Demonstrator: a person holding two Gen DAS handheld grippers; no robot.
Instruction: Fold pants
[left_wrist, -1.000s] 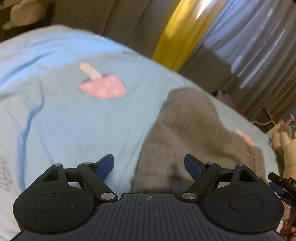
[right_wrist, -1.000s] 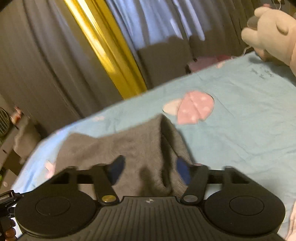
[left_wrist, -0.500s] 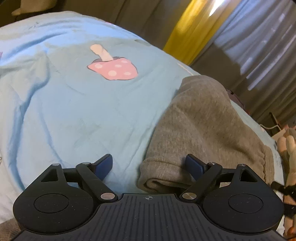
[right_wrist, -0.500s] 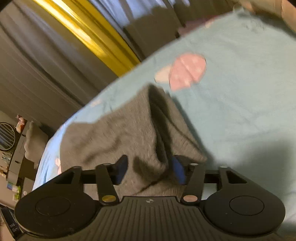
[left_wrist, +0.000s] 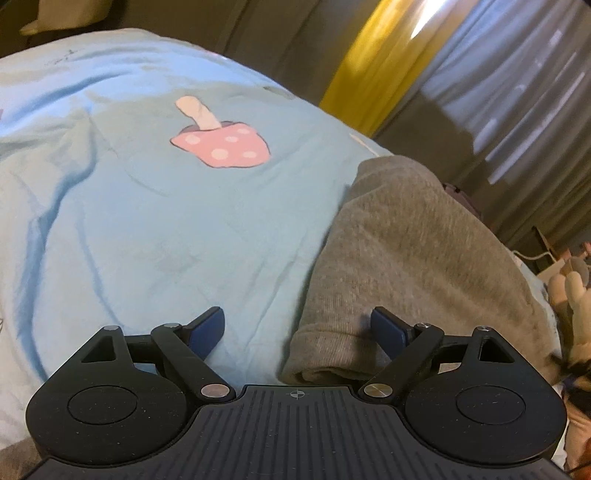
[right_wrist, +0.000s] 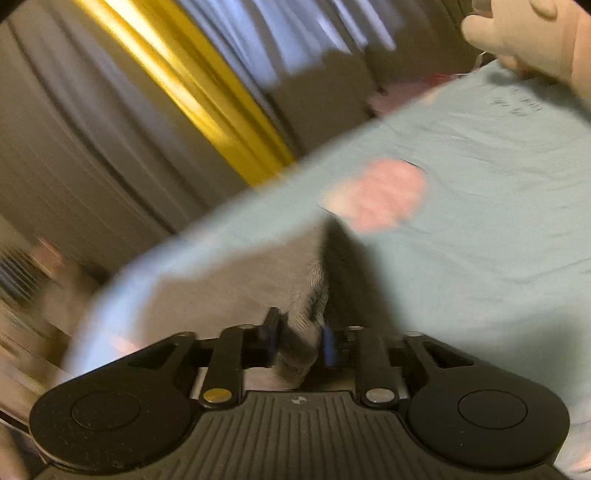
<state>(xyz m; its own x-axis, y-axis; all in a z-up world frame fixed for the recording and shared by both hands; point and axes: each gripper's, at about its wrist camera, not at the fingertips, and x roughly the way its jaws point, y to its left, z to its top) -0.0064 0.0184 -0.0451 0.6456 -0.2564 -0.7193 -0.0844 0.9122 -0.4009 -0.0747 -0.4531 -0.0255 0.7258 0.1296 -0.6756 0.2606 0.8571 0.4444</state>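
The right gripper (right_wrist: 298, 341), black with blue pads, has just been closing, and its jaws now pinch a bunched fold of the grey knitted pants (right_wrist: 236, 280) between them; that view is smeared by motion. The left gripper (left_wrist: 297, 328) stands wide, with nothing pressed by its pads: the rolled near edge of the grey pants (left_wrist: 413, 251) lies between the jaws, the right-hand pad over the cloth, the left-hand one over bare sheet. The pants lie folded in a thick pile on the light blue bedsheet (left_wrist: 147, 229), to the right of its pink spotted mushroom print (left_wrist: 221, 146). Behind the bed hang grey curtains (left_wrist: 517, 110) with a bright yellow strip (left_wrist: 373, 70) between them. A pale plush toy (right_wrist: 528, 33) sits at the sheet's far corner in the right wrist view.
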